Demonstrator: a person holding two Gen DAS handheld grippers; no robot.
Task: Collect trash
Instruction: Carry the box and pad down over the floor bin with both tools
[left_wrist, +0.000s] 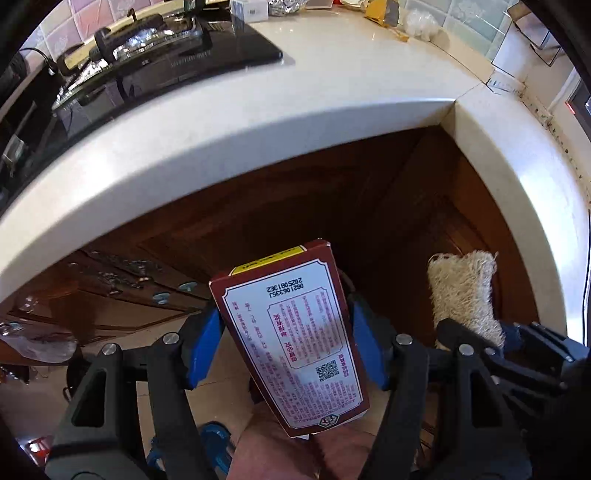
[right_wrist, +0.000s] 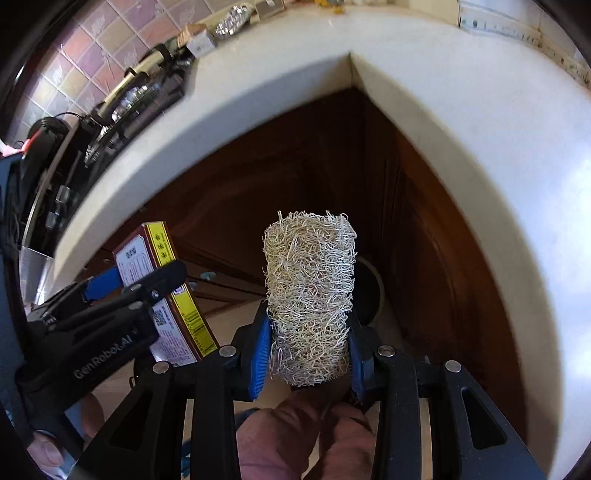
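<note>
My left gripper (left_wrist: 284, 314) is shut on a maroon and white printed carton (left_wrist: 295, 343), its blue pads pressing on the carton's two long sides. The carton sticks out forward over the floor. In the right wrist view the same carton (right_wrist: 162, 254) shows its yellow edge in the left gripper (right_wrist: 140, 280). My right gripper (right_wrist: 309, 321) is shut on a pale, fibrous loofah scrubber (right_wrist: 310, 269), which stands up between the blue pads. The left wrist view shows the scrubber (left_wrist: 461, 291) and right gripper (left_wrist: 476, 332) close on the right. Both grippers point steeply down, below the counter's edge.
A white L-shaped counter (left_wrist: 258, 110) curves above, with a black hob (left_wrist: 147, 70), foil (left_wrist: 286, 5) and crumpled paper (left_wrist: 421, 22) at its back. Dark wooden cabinet doors (left_wrist: 295, 206) fill the corner. A round dark bin with a pale rim (right_wrist: 371, 291) stands behind the scrubber. A person's legs (right_wrist: 295, 435) are below.
</note>
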